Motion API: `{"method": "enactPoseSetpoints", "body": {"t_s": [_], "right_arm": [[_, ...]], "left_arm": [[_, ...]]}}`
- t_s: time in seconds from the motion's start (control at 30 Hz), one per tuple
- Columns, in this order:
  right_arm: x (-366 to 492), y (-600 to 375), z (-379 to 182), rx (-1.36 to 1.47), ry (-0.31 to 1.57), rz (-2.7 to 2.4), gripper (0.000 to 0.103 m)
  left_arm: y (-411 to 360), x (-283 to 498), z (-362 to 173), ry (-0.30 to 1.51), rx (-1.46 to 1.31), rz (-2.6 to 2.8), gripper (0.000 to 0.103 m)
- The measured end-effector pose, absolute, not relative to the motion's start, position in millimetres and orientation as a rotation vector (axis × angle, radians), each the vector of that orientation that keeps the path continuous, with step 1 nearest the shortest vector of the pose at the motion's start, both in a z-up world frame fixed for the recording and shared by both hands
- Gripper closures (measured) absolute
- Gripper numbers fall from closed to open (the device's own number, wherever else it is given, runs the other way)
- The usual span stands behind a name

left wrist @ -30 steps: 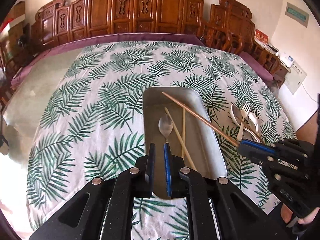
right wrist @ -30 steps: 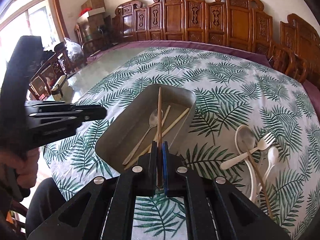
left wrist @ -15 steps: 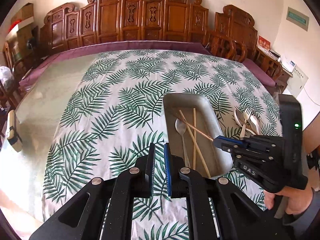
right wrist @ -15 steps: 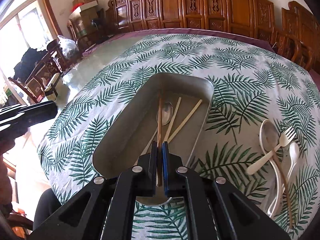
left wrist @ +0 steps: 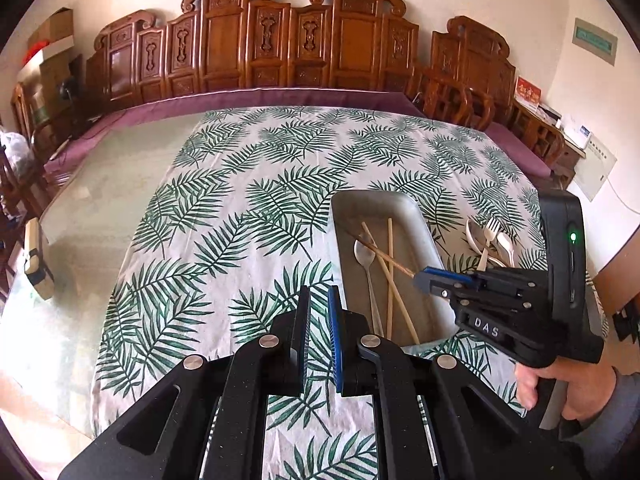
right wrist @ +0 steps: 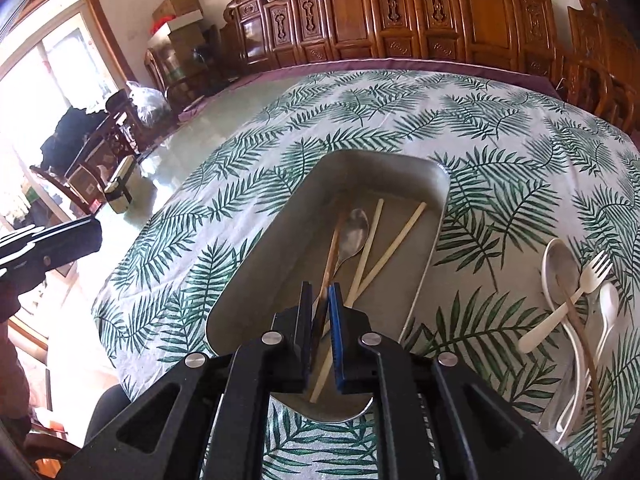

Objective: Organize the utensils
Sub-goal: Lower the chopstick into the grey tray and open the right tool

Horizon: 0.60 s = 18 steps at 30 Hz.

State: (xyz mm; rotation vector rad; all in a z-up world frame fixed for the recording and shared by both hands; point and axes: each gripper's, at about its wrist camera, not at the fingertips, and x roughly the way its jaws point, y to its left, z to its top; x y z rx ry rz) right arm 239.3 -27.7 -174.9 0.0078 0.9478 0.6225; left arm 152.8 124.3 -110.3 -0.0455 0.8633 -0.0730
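Ahead-right of left gripper (left wrist: pixel 318 312), jaws narrowly apart, empty: metal tray (left wrist: pixel 424 216) holding spoon (left wrist: pixel 364 256), chopsticks; right gripper (left wrist: pixel 424 278), lettered "DAS", grips brown chopstick (left wrist: pixel 380 252) over it

Right view: right gripper (right wrist: pixel 320 300) clamps that chopstick; rightward lie white fork (right wrist: pixel 592 276), spoons, unobstructed

Left tool (left wrist: pixel 318 336): held low over the near edge of the table, pointing toward its far side, both fingers (left wrist: pixel 335 344) parallel with a narrow gap between them, nothing in that gap. Right tool (right wrist: pixel 320 332): angled downward near the same edge, fingers (right wrist: pixel 335 340) pinched almost together on one thin dark stick that runs forward out of the gap. Seen from the left wrist, right tool (left wrist: pixel 430 278) pointing leftward, gripped from below by the right hand (left wrist: pixel 560 392), knuckles wrapped round the handle, grey sleeve at the wrist.
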Motion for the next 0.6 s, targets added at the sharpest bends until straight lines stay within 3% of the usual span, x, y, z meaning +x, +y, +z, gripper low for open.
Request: {"method": "enactPoseSetpoints", "body": {"t_s": [0.33,0.6], "right_arm": [[232.0,-49.4,-157.8,0.021,0.905,0.631,0.091],[206.0,-102.5,-123.8,-0.008,0.830,0.613,0.091]], "left_arm": [[107.9,143.9,-100.0,0.846,-0.029,-0.081,0.095],[80.8,139.3,-93.0,0.826,-0.020,-0.107,0.085]]}}
